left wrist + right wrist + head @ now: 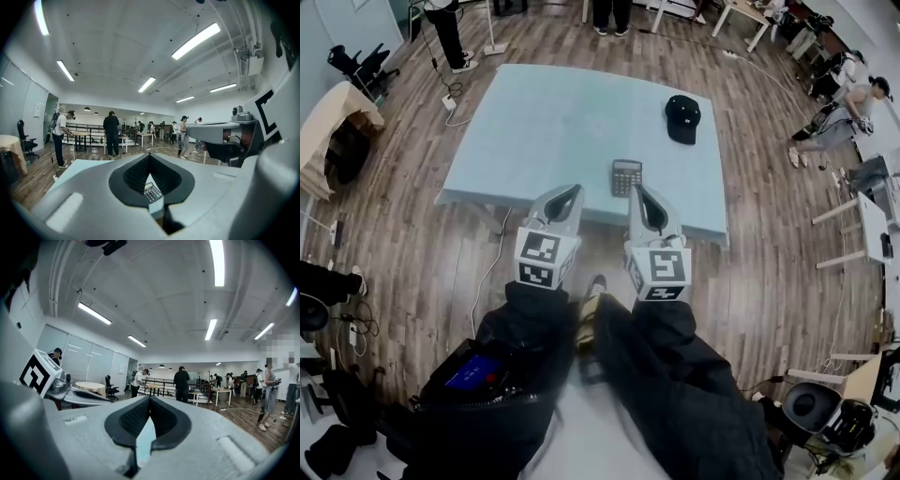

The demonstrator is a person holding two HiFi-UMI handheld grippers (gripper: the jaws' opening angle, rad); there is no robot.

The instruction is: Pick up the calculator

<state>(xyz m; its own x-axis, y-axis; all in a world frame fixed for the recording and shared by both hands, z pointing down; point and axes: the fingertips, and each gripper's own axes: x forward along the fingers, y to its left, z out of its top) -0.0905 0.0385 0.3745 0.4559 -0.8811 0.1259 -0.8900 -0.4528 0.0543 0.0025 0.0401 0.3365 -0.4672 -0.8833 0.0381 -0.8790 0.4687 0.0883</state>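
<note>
A dark grey calculator [626,176] lies flat near the front edge of the light blue table [544,122]. Both grippers hover side by side just short of that edge, pointing roughly level at the table. My left gripper [571,192] is shut and empty, a little left of the calculator. My right gripper [639,191] is shut and empty too, just right of it. In the left gripper view the calculator [152,192] shows through the slit below the closed left gripper [150,157]. Through the closed right gripper [150,399] only a sliver of the table [146,441] shows.
A black cap [682,118] lies on the table's far right. Cables and a power strip [450,101] lie on the wooden floor to the left of the table. Several people [111,133] stand at other tables beyond. An office chair [356,64] stands far left.
</note>
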